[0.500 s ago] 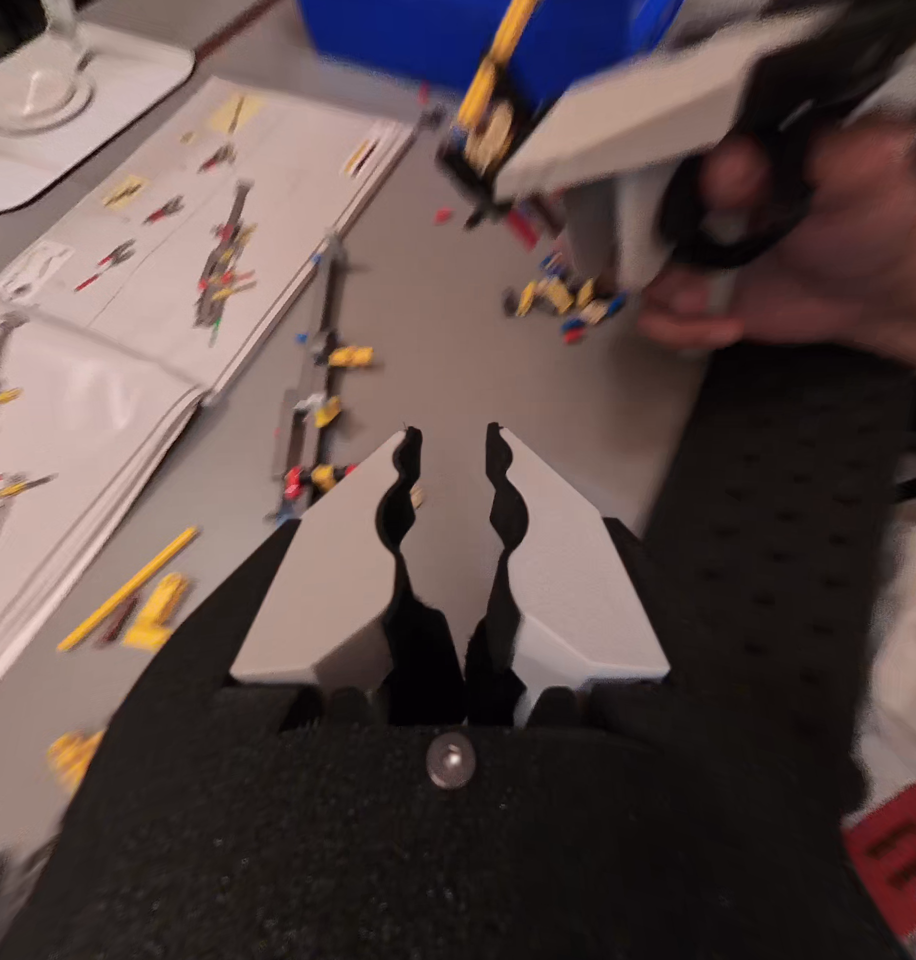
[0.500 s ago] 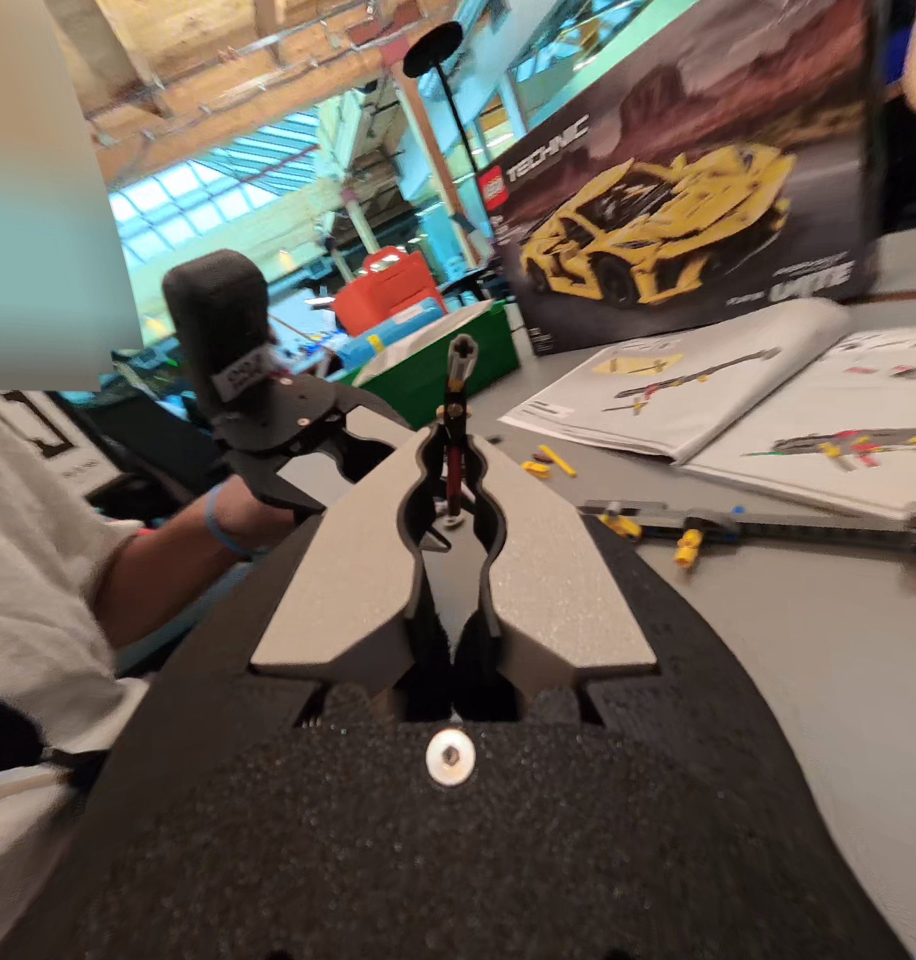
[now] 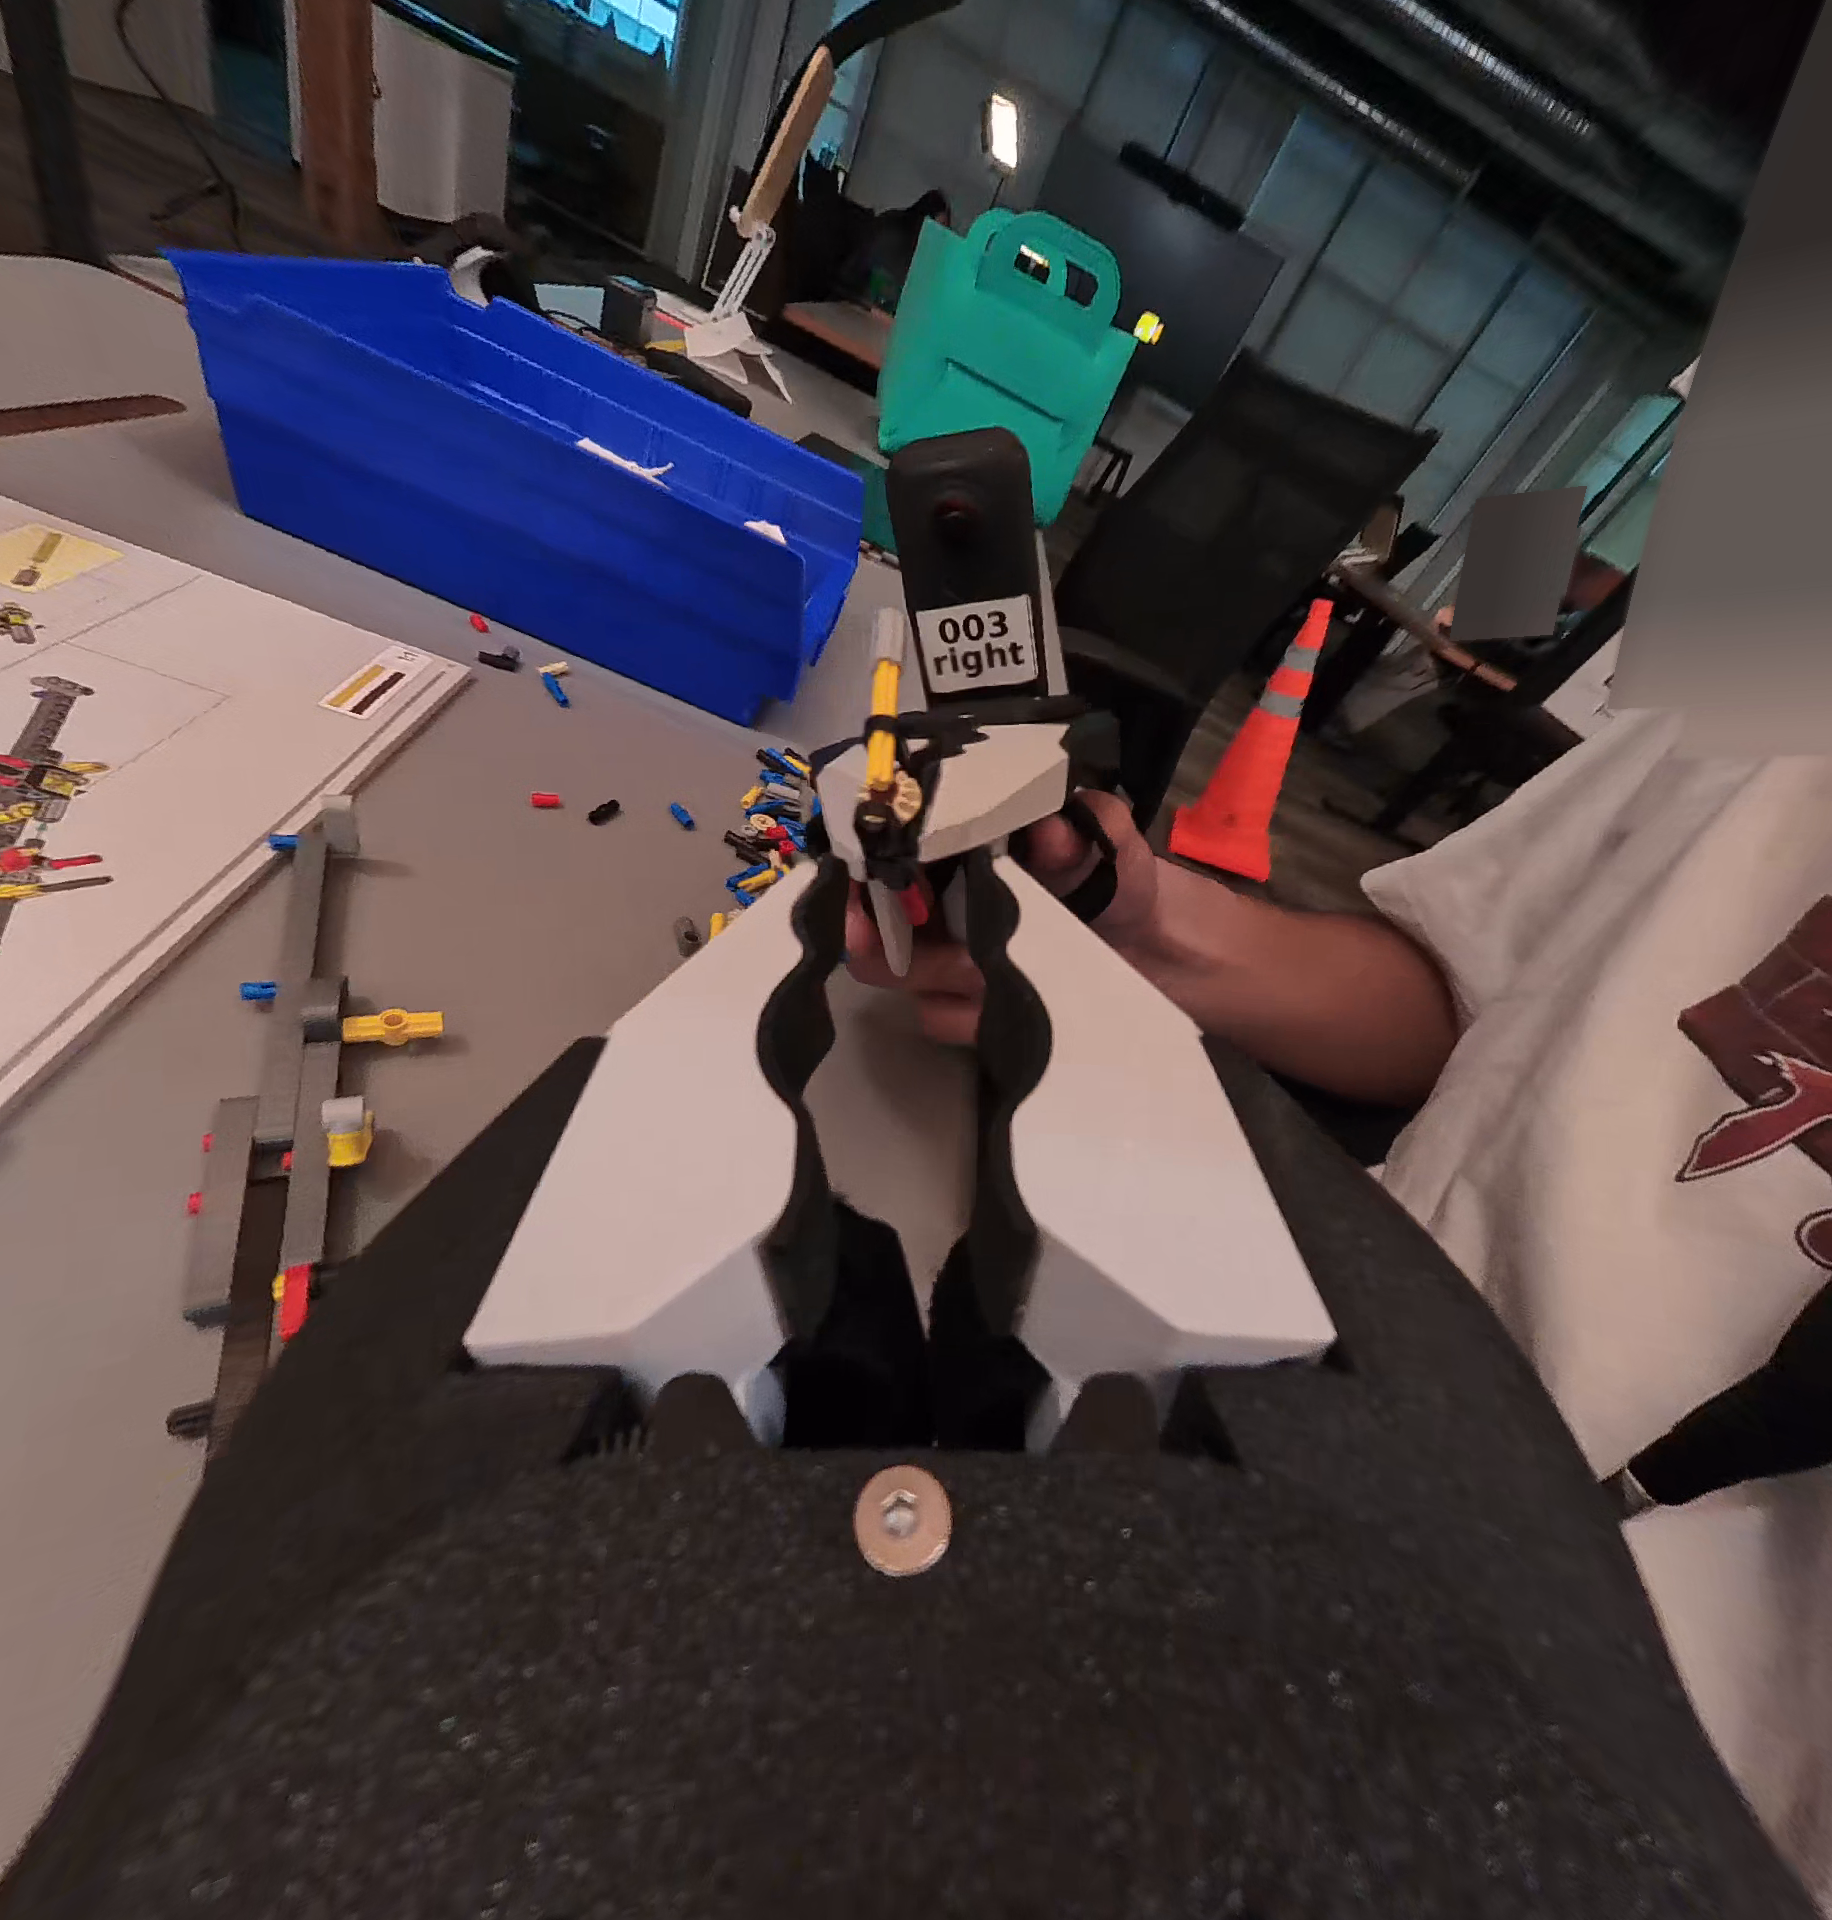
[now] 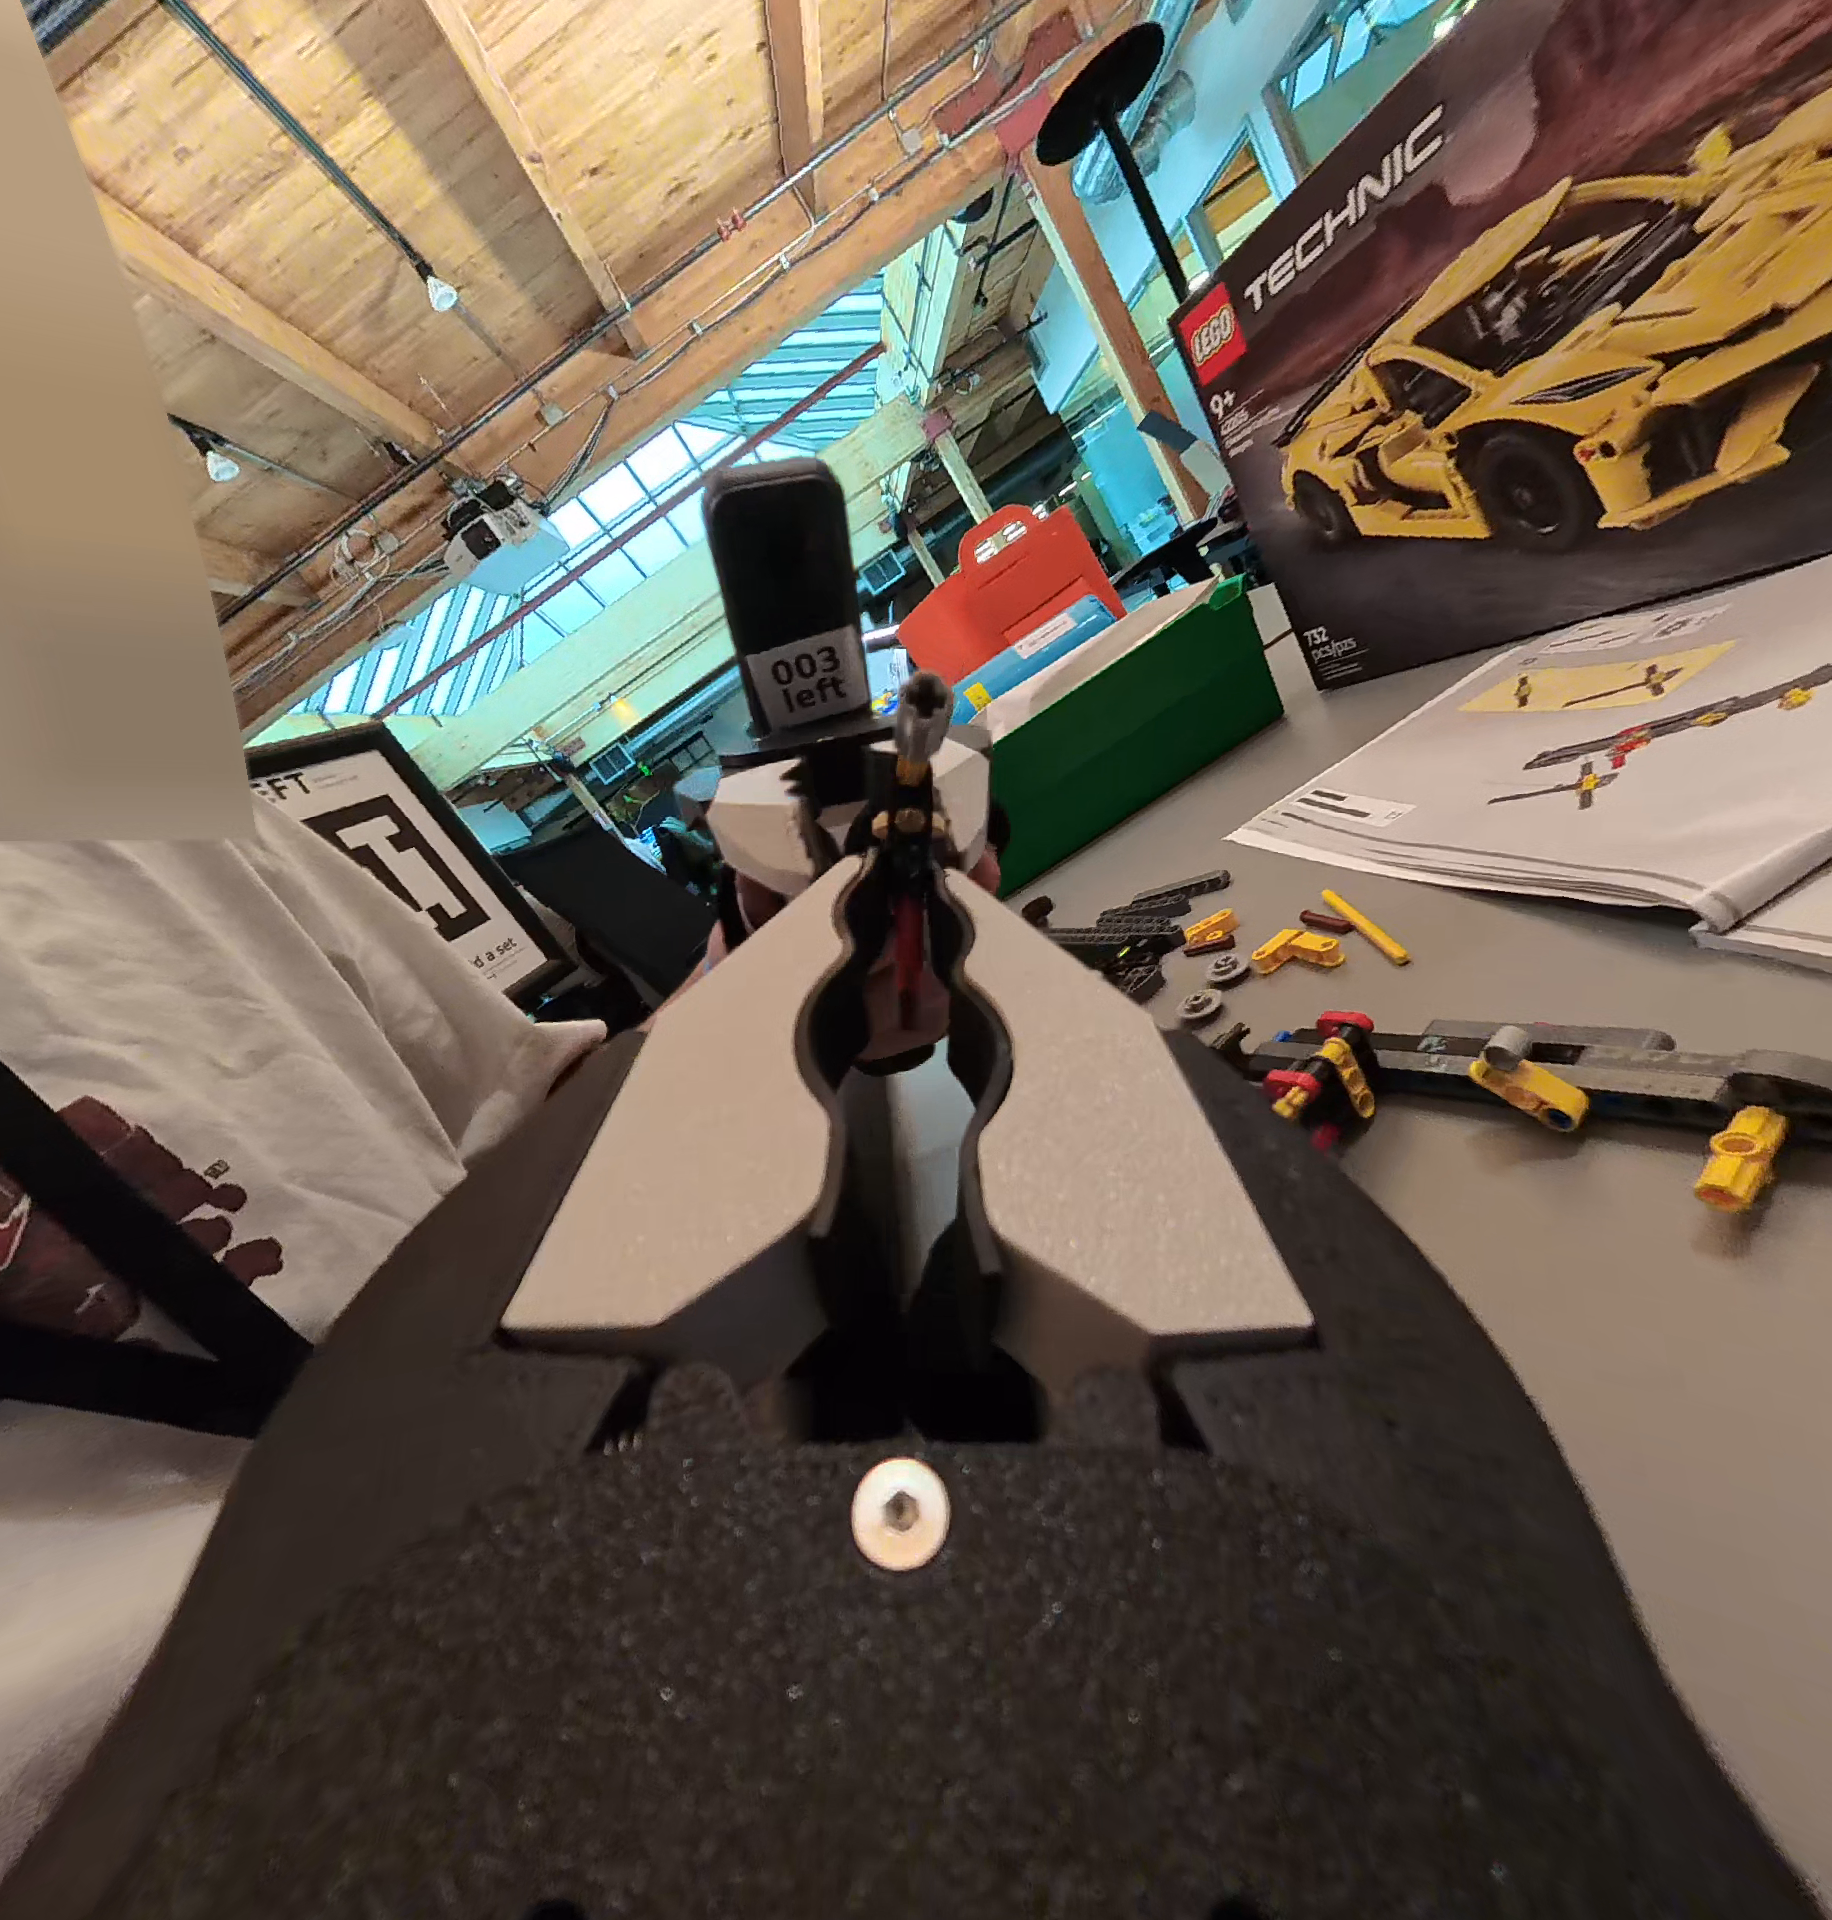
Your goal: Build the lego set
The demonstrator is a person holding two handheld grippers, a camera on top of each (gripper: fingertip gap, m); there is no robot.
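Small lego axle assembly (image 4: 910, 831), yellow/red/black, held upright above desk (image 3: 538, 894), pinched in right gripper (image 4: 904, 883) tips. Left gripper (image 3: 907, 914) faces it tip-to-tip, fingers spread w/ nothing between. Both raised, level, in front of person's torso.

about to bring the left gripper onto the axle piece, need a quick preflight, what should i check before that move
1. Right gripper grips the small axle assembly: ok, jaws closed on it.
2. Left gripper open to receive: ok, fingers apart, nothing between them.
3. Grippers lined up: ok, they face each other, the assembly just past the left fingertips.
4. Assembly clear of the table: ok, held in the air.
5. Which end to grab: cannot tell, the lower parts are small and partly hidden.
6. Long grey beam assembly out of the way: ok, lying on the table.
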